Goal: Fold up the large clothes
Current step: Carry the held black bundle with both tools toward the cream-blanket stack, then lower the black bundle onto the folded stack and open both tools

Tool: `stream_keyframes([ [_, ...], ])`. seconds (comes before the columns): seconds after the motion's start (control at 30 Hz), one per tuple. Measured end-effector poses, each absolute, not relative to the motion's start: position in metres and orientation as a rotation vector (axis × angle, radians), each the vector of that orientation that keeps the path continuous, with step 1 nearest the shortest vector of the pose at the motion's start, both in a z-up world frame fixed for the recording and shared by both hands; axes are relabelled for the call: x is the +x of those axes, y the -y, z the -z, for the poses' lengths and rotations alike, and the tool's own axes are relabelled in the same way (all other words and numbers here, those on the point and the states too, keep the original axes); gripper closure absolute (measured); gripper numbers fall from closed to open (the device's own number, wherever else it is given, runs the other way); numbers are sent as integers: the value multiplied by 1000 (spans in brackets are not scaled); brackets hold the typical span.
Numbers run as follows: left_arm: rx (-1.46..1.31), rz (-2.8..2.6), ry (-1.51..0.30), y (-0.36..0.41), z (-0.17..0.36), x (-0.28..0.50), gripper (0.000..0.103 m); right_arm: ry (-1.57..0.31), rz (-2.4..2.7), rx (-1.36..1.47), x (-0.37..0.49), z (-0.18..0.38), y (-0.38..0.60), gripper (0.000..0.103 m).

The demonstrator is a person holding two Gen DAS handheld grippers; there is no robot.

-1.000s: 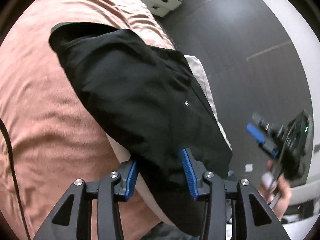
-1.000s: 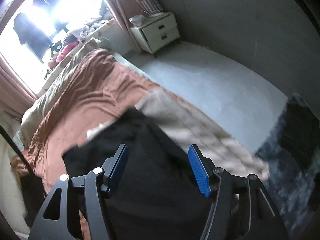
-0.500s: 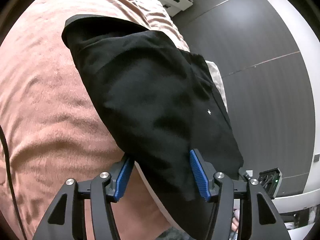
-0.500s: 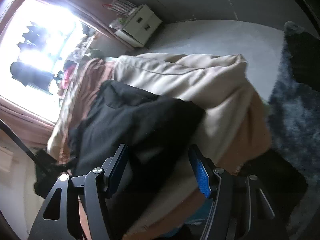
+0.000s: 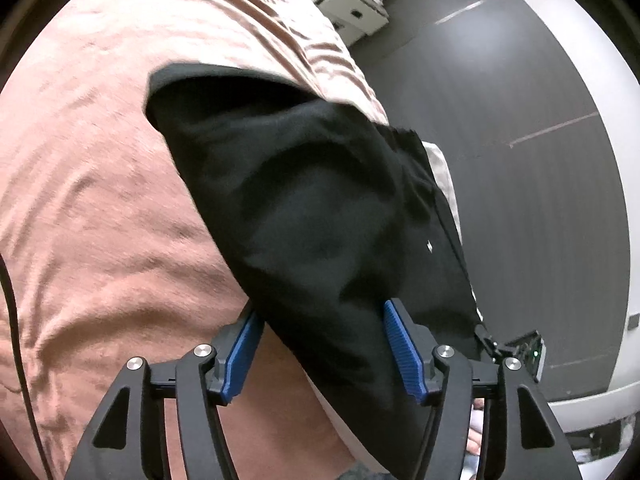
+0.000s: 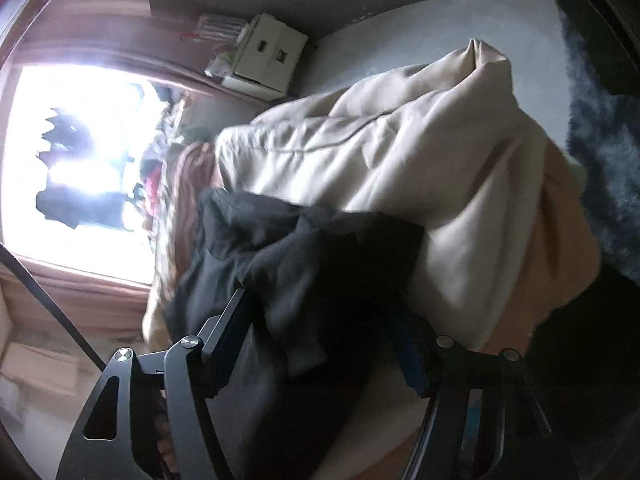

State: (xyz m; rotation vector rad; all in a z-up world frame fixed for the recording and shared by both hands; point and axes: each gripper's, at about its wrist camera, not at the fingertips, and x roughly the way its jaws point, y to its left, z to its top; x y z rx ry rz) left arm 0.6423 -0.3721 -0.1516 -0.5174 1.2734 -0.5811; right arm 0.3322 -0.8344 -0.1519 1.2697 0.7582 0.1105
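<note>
Black garment (image 5: 320, 208) lies folded on the pink blanket (image 5: 100, 200) at the bed's edge, part draped over the beige duvet (image 6: 420, 168). Left gripper (image 5: 324, 356): jaws have just been opening, cloth sits between the blue pads (image 5: 402, 356), released. Right gripper (image 6: 324, 340): fingers spread, fabric bunched between them, grip unclear.

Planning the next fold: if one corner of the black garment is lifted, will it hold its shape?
Probably not. The black garment lies in soft creases and drapes over the edge of the bed, so it looks floppy. It would likely sag and drag. The thick cloth seems unlikely to slip.
</note>
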Motion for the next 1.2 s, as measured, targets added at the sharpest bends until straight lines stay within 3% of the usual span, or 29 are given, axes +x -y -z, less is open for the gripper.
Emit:
stream_keyframes([
  [0.03,-524,573,-1263,369,151,642,39,-735,-108,1264,328,153,837,57],
  [0.13,-533,564,-1254,368,152,647,39,-695,-97,1209,317,139,842,81],
  [0.23,-551,570,-1253,371,156,653,39,-674,-89,1145,303,121,844,89],
  [0.43,-538,650,-1238,390,147,661,39,-590,-95,1090,261,93,852,91],
  [0.73,-431,624,-1209,403,139,673,39,-539,20,1117,218,119,853,89],
  [0.87,-431,611,-1244,388,142,665,39,-567,31,1170,209,117,837,80],
  [1.0,-442,659,-1249,387,141,655,39,-578,20,1180,203,101,821,45],
  [1.2,-422,748,-1282,414,142,638,42,-643,-7,1097,193,89,798,42],
])
